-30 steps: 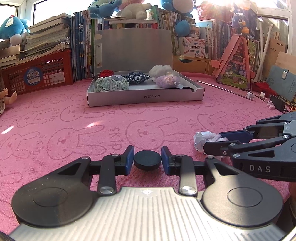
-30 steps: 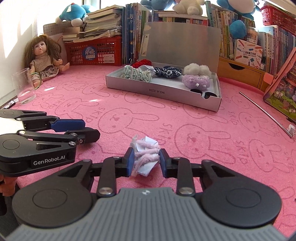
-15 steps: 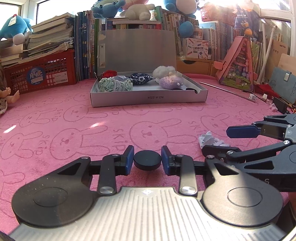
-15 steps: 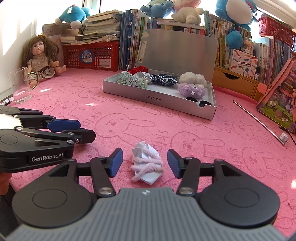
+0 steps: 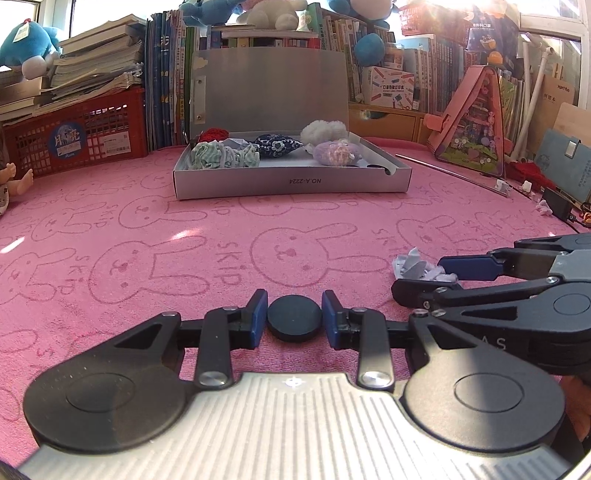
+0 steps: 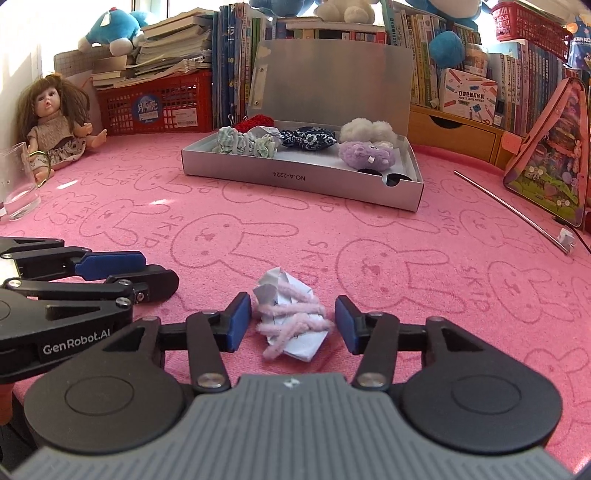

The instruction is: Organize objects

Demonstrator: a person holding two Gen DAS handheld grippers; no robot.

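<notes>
Left claw (image 5: 294, 320) grips black disc (image 5: 294, 319); right claw (image 6: 291, 323) closing w/ paper wad (image 6: 291, 320) between.

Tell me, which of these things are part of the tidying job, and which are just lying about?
Job: black disc in left gripper; paper-and-yarn bundle between right gripper's closing jaws; grey box.

Lying about: doll, glass, red crate, books.

Kid's room at home: doll (image 6: 55, 122), plush toys (image 6: 110, 31), packed bookshelves (image 6: 517, 74), bunny mat (image 6: 332, 236)
</notes>
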